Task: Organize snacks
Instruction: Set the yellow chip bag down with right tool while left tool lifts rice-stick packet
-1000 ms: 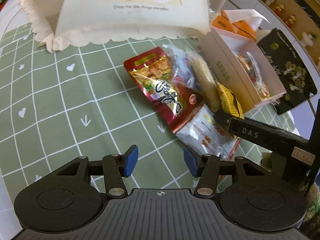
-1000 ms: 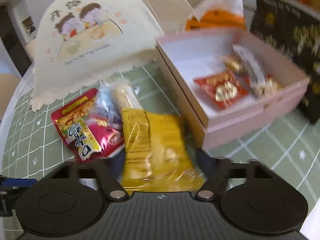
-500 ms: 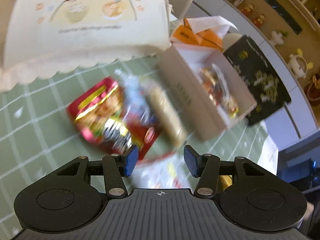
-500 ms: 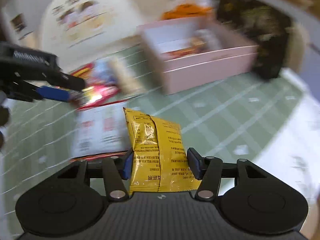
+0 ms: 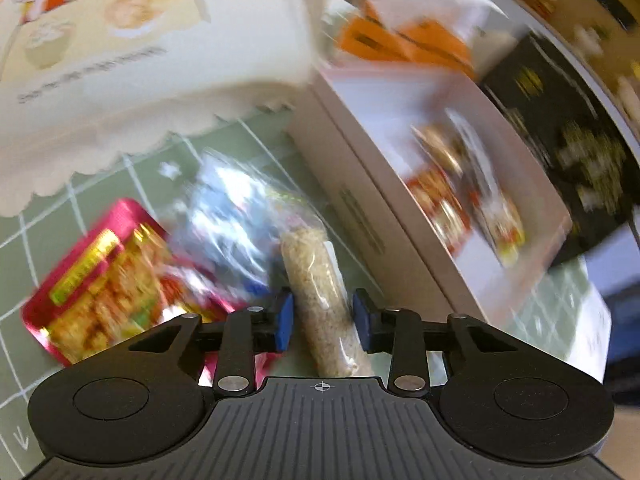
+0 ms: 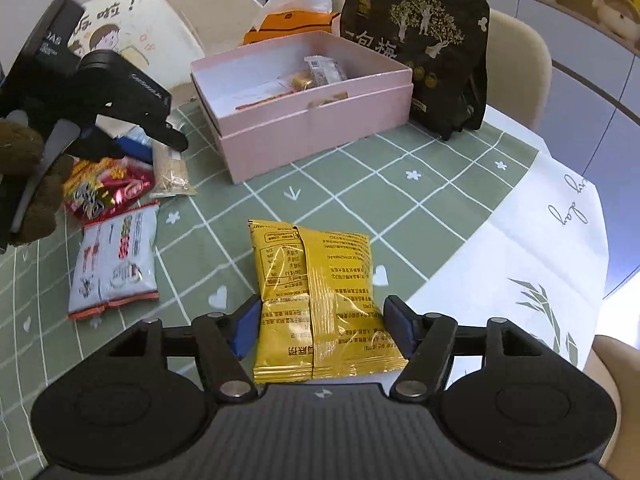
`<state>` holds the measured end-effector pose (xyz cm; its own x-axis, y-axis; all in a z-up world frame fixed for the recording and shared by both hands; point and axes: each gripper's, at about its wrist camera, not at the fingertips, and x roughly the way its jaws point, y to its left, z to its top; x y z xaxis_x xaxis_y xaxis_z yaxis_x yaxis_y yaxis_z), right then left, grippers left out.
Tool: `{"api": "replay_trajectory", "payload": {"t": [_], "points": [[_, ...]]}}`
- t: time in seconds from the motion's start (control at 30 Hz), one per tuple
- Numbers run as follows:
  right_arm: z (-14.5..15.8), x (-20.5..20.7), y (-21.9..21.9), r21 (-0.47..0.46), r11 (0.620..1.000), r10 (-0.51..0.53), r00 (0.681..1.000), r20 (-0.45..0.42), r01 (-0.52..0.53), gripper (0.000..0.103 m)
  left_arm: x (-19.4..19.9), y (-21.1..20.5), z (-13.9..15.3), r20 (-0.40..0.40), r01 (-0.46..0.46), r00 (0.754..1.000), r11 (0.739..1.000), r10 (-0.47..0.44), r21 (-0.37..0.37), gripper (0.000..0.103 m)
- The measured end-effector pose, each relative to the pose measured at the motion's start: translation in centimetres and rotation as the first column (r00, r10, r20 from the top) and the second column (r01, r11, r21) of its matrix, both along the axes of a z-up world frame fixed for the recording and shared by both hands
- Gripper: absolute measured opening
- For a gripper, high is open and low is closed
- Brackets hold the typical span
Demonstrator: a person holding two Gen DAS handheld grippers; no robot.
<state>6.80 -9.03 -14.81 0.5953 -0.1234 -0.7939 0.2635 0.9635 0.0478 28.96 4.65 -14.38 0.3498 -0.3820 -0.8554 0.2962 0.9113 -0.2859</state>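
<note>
**Desk:** Across the green grid-patterned tablecloth (image 6: pixel 360 184), what is going on?

**Photographer:** Two handheld grippers are sorting snacks into an open pink cardboard box (image 6: pixel 304 120), upper centre of the right wrist view, with a few packets already inside. At lower centre, the right gripper (image 6: pixel 318 330) frames a flat yellow foil snack packet (image 6: pixel 316 300) lying on the cloth. Its jaws have just been opening; the blue pads stand clear at either edge of the packet, so nothing is gripped.

**Desk:** And the left?

**Photographer:** At the left edge of that view, the left gripper (image 5: pixel 322 318) dips into the pile beside the box. Its own camera, badly blurred, shows a long clear-wrapped tan cereal bar (image 5: pixel 320 304) between the jaws at lower centre. They have just been closing and stand fairly narrow, but a sliver of gap shows on each side, so I judge the pads not yet pressing.

**Desk:** What else lies about?

**Photographer:** A red foil packet (image 5: pixel 104 280) at lower left, a crinkled clear bag (image 5: pixel 236 220) above it, and a white-and-red printed packet (image 6: pixel 114 260) at left in the right wrist view.

**Desk:** Which step is this?

**Photographer:** Picking up the next snack, by my reading. Next, the left jaws should close fully on the bar, lift it free of the pile and carry it rightward over the box wall.
</note>
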Motion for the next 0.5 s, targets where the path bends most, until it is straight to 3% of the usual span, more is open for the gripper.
{"api": "replay_trajectory", "payload": {"t": [0.13,0.33,0.5], "points": [[0.0,-0.2,0.0,0.012,1.000,0.014,1.000,0.006,-0.014,0.068,-3.8,-0.4,0.1,-0.006,0.153,0.988,0.988,-0.153,-0.012,0.031],[-0.1,-0.6,0.0,0.006,1.000,0.007,1.000,-0.002,-0.007,0.069,-10.2,-0.6,-0.2,-0.075,0.344,0.934,0.937,-0.348,-0.057,0.029],[0.1,-1.3,0.0,0.012,1.000,0.000,1.000,0.001,0.000,0.069,-13.2,-0.5,-0.1,-0.038,0.407,0.913,0.913,-0.407,0.015,0.031]]}}
